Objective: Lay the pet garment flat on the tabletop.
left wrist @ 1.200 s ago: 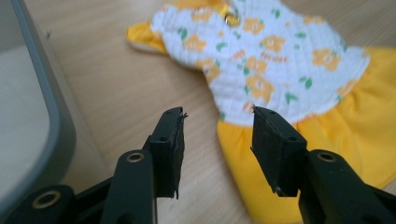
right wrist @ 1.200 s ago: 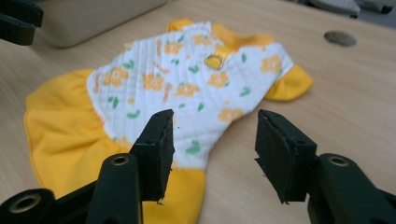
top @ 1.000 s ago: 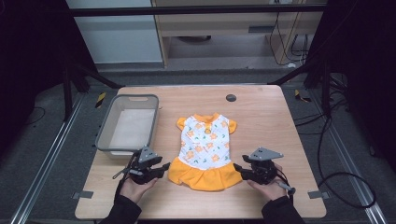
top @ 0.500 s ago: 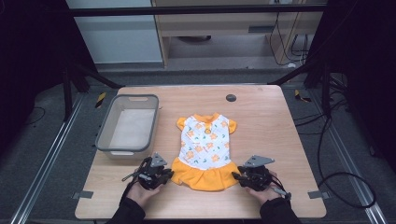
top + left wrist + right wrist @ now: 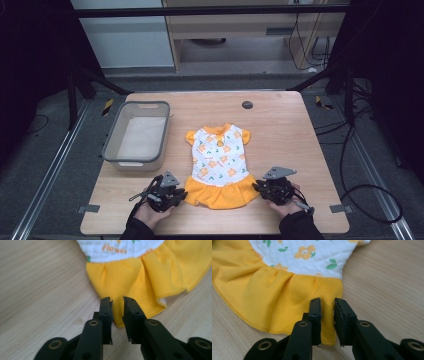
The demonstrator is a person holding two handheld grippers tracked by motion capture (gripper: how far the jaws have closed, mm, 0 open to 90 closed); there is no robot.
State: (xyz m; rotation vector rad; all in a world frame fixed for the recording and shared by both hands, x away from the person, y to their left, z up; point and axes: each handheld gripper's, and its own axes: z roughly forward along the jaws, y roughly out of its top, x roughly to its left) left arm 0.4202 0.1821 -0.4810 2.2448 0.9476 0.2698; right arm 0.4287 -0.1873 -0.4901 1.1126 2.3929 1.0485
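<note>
1. I'm looking down at a wooden table [image 5: 280, 125] with a small dress [image 5: 218, 167] laid flat near its middle, neck pointing away from me and the hem toward my side.
2. The dress has a white top printed with orange flowers and green leaves, orange sleeves and collar, and a gathered yellow skirt [image 5: 217, 192] at the bottom.
3. My left gripper [image 5: 172, 194] sits low on the table at the skirt's left bottom corner, held in my left hand [image 5: 150, 212].
4. In the left gripper view the jaws stand a little apart with the corner of the yellow skirt [image 5: 140, 282] running between them; the fabric is in the gap but I can't tell whether the pads are pinching it.
5. My right gripper [image 5: 265, 190] sits at the skirt's right bottom corner, held in my right hand [image 5: 287, 205], grey plate on top.
6. The right gripper view shows the same: jaws slightly parted, straddling the skirt's corner [image 5: 287, 297], hem edge lying between them, and I can't say if they're biting down.
7. A grey plastic bin [image 5: 112, 150] stands at the table's left, well apart from the dress, with a pale sheet on its floor.
8. A small dark round disc [image 5: 247, 105] lies on the far side of the table, beyond the collar.
</note>
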